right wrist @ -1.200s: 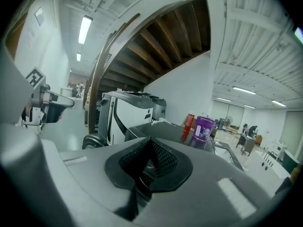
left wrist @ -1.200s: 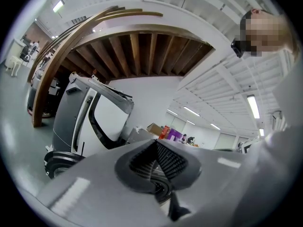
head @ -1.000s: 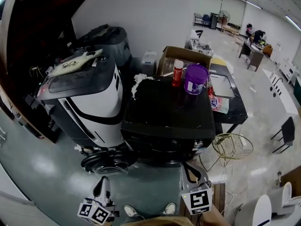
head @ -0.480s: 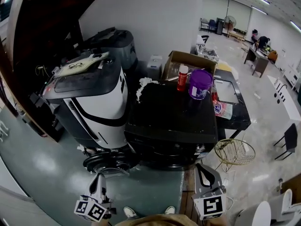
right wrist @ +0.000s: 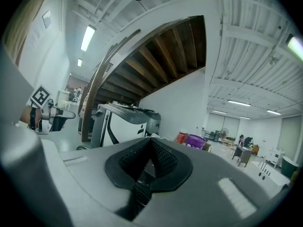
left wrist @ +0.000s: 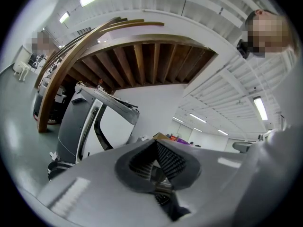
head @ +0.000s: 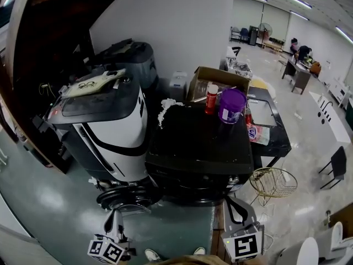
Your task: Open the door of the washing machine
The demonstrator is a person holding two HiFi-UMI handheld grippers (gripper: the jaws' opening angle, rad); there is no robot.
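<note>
while the left gripper point(head: 114, 218) and right gripper point(head: 236, 205) are hovering before the black washing machine point(head: 198, 142), both are holding their jaws pressed together, empty.

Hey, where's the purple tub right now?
In the head view, the purple tub sits at the far right corner of the black machine's top, just right of the red bottle, with the cardboard box behind it.

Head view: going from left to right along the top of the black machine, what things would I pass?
crumpled white cloth → red bottle with a white cap → purple tub
</note>
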